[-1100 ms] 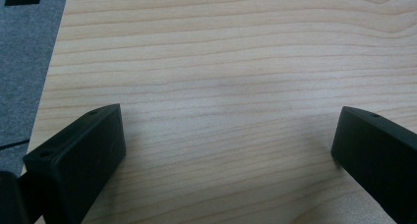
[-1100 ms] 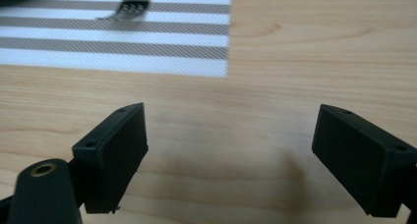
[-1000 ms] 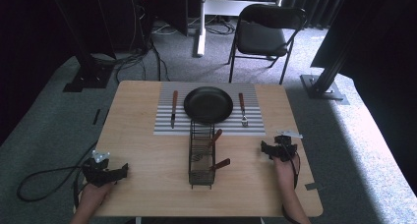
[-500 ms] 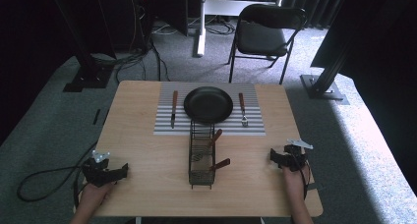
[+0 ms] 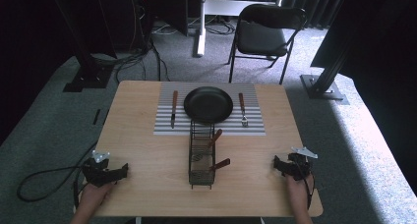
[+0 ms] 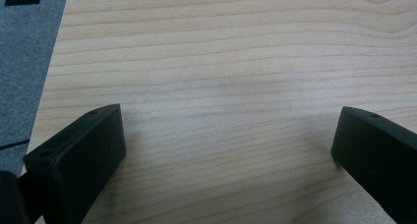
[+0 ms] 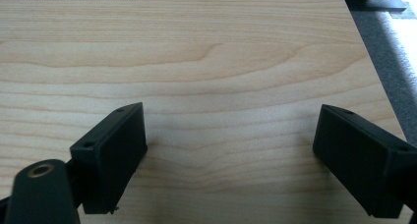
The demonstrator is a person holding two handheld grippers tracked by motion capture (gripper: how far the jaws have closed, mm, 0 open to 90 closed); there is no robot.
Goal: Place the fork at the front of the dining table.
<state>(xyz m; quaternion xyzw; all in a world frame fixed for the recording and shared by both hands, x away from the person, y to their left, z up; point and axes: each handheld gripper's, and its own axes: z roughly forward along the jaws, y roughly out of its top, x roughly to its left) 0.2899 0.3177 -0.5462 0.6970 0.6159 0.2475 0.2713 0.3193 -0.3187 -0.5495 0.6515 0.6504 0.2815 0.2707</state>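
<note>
A: Take the wire basket (image 5: 202, 157) as the marker. What sits nearest the person's edge of the table (image 5: 147, 150)?

B: The two tools. The left gripper (image 5: 118, 171) rests on the wood well to the left of the basket, the right gripper (image 5: 276, 163) well to its right. Each has its jaws spread wide over bare wood with nothing between them.

A: And the basket itself?

B: It stands at the table's middle, between the two grippers and apart from both. Two wooden-handled utensils (image 5: 221, 164) poke out of its right side, one nearer, one farther.

A: Beyond the basket?

B: The basket's far end just meets a striped mat (image 5: 255, 123). On the mat, straight behind the basket, lies a black plate (image 5: 208, 104). A knife (image 5: 173, 107) lies left of the plate, a fork (image 5: 242, 108) right of it.

A: Farther still?

B: A dark chair (image 5: 259, 35) on the carpet, past the table.
</note>
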